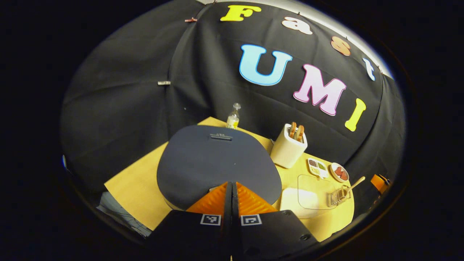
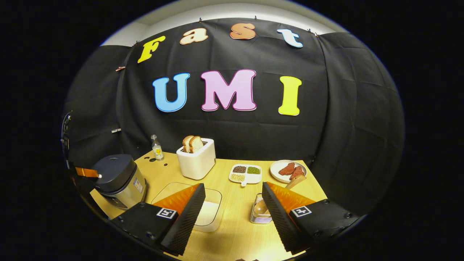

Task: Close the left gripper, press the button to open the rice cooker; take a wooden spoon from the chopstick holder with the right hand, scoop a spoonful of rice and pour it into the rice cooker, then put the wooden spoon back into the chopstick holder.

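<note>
Up close, the left gripper view looks down on the dark lid of the rice cooker (image 1: 217,163), still down. The left gripper (image 1: 231,186) has its fingers pressed together with nothing between them, tips at the lid's front edge; whether they touch it I cannot tell. Behind the cooker stands a small bottle (image 1: 233,116), and to the side a toaster (image 1: 288,148) with bread in it. Farther off on the table (image 1: 134,185) are a divided dish (image 1: 317,167), a plate (image 1: 340,172) and the chopstick holder (image 1: 339,195), with the wooden spoon (image 1: 353,183) leaning out of it. A clear rice box (image 1: 308,197) lies between cooker and holder.

From the right gripper view the cooker (image 2: 117,179) stands at the table's left end, seen from the side, with the left gripper's tips (image 2: 87,172) at its lid. The right gripper (image 2: 233,195) is wide open and holds nothing. Between its fingers lie the rice box (image 2: 208,214), rice in it, and the holder (image 2: 260,212) with the spoon (image 2: 295,181) still inside, just beside the right finger. This view shows the dish's (image 2: 245,173) four compartments of grains and the red pieces on the plate (image 2: 288,169).
</note>
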